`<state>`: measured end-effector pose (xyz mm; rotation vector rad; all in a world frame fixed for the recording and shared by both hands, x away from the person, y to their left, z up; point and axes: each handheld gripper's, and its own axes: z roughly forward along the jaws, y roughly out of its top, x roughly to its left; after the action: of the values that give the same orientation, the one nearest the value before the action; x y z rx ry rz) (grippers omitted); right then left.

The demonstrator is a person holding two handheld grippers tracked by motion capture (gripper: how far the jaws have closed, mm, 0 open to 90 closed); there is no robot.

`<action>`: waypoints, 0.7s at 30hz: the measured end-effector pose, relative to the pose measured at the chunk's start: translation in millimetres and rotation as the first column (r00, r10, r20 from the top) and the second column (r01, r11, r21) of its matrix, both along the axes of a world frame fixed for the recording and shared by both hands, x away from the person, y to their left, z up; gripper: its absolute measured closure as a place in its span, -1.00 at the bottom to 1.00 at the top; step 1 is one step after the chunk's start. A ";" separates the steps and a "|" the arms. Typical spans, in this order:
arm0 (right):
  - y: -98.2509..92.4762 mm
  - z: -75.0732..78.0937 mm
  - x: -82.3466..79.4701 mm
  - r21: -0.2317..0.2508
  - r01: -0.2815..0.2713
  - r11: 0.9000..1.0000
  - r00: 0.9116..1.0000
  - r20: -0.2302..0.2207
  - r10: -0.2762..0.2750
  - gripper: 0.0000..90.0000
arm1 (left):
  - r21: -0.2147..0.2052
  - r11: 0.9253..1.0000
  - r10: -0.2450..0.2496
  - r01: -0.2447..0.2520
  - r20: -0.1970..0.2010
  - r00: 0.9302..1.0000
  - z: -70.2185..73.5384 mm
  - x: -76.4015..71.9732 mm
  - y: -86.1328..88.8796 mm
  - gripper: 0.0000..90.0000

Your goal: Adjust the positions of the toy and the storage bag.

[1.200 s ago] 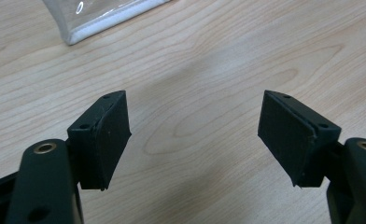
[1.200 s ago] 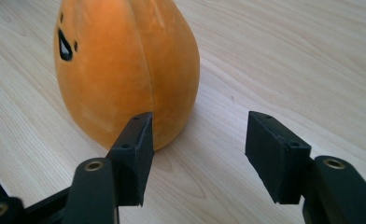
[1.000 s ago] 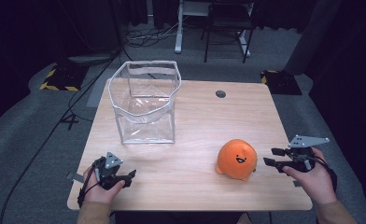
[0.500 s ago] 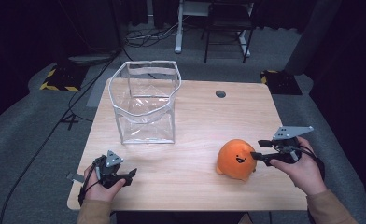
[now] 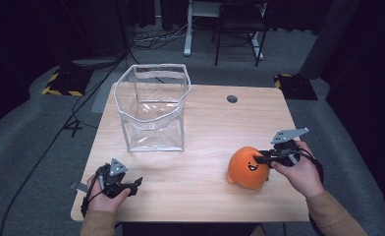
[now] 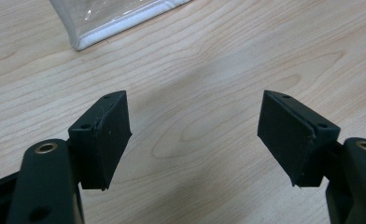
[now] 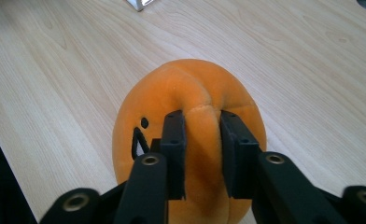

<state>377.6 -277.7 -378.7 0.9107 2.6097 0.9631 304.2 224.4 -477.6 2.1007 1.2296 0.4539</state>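
An orange plush toy point(image 5: 247, 167) with a smiling face sits on the wooden table point(image 5: 205, 128) at the front right. My right gripper point(image 5: 257, 158) has just been closing and its jaws now pinch a fold of the plush toy point(image 7: 190, 107) between them. My left gripper point(image 5: 131, 186) rests at the table's front left, held in a hand, its jaws standing wide apart over bare wood with nothing between them point(image 6: 193, 135). A clear plastic box point(image 5: 153, 108) with white edging stands open-topped at the back left.
A round cable hole point(image 5: 232, 99) sits in the table near the back edge. A corner of the clear box point(image 6: 120, 23) shows ahead of the left gripper. A chair and desk legs stand on the grey floor beyond the table.
My right gripper moved left from the table's right edge to the plush toy and its jaws closed on the toy's top. The left gripper stayed where it was.
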 end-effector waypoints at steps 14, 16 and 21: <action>-28.8 27.7 4.8 -0.012 0.088 0.996 0.994 0.062 -0.087 0.66 | -0.004 1.000 0.007 -0.007 0.005 1.000 2.8 0.5 1.7 -0.43; -37.2 32.2 7.1 -0.022 0.113 0.993 0.991 0.072 -0.111 0.66 | -0.002 1.000 0.005 -0.005 0.010 1.000 3.3 1.0 1.8 -0.43; -49.3 36.4 10.1 -0.036 0.154 0.987 0.985 0.088 -0.150 0.66 | -0.007 1.000 0.006 -0.006 0.009 1.000 3.9 2.1 1.9 -0.43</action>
<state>387.8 -327.0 -342.3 1.0179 2.4399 0.8833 306.3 226.3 -473.7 2.0879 1.2306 0.4604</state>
